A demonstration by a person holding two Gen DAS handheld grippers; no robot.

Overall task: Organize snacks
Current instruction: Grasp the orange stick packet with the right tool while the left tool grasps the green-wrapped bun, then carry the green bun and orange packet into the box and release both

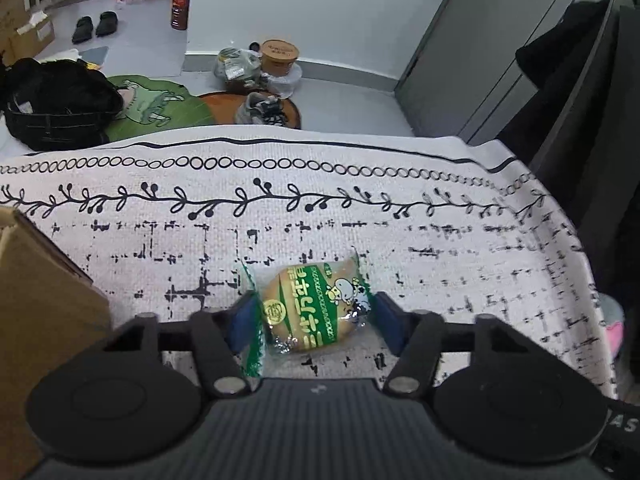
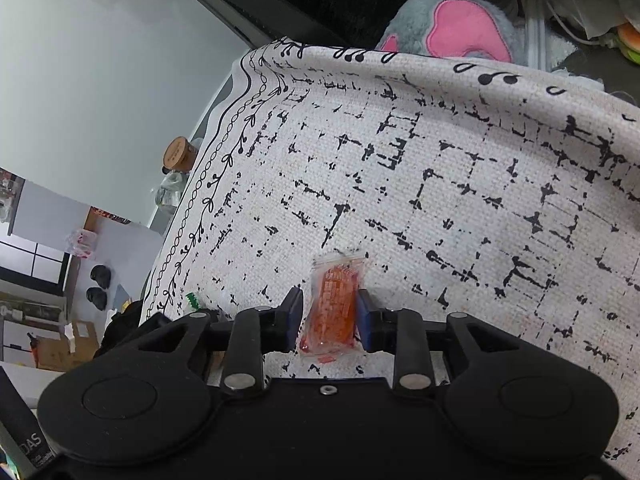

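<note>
In the left wrist view a round bun in a green and clear wrapper [image 1: 314, 308] sits between the blue pads of my left gripper [image 1: 314, 322], which is shut on it above the patterned white cloth [image 1: 320, 216]. In the right wrist view my right gripper [image 2: 330, 312] is shut on a small orange snack packet [image 2: 334, 308], held just over the cloth [image 2: 440, 184]. A green wrapper edge [image 2: 193, 300] shows at the left of that view.
A cardboard box [image 1: 36, 300] stands at the left on the cloth. Beyond the table edge the floor holds a black bag [image 1: 56, 104], a green mat [image 1: 156, 108], shoes and bottles. A grey and pink plush toy [image 2: 448, 28] lies past the cloth's far edge.
</note>
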